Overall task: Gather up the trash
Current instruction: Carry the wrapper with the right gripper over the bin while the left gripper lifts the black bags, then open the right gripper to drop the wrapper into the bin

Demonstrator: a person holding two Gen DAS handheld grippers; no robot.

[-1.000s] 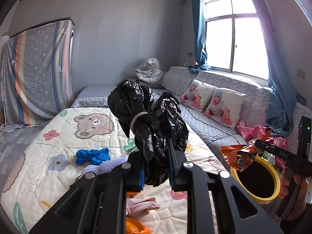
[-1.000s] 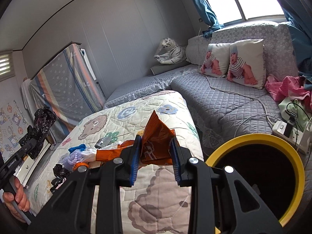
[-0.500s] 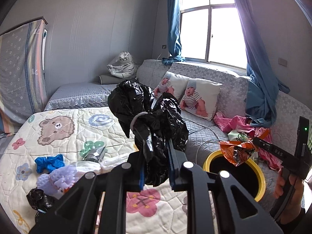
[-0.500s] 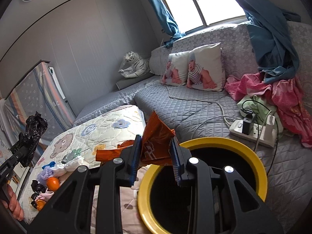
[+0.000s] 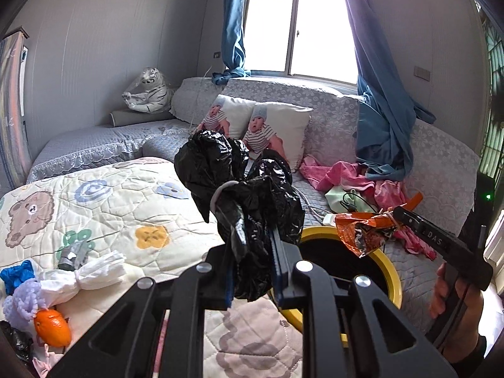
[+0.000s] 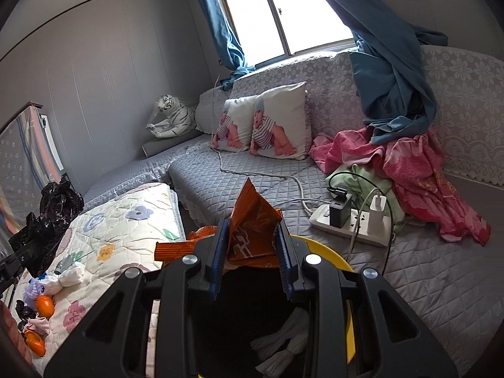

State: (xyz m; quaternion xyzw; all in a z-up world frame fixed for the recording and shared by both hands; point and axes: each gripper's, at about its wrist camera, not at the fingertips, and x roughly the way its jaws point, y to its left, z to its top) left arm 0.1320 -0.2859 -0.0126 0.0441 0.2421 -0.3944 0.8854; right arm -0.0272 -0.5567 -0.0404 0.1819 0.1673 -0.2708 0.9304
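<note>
Yellow-rimmed bin holding white wads, my right tongs above it — clenched on an orange wrapper, left tongs clenched on a black bag.

A: Is the mouth of the round yellow-rimmed black bin open from above?
B: Mostly, though the crumpled orange foil wrapper hangs over its far rim.
A: And beside it?
B: The white power strip with 2 chargers crowds one side, the pastel quilted mat the other.

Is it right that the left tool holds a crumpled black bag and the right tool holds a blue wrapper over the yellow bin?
Not quite. The wrapper in the right tool is orange, as the right wrist view shows. The left tool does hold the black bag, by the yellow bin.
</note>
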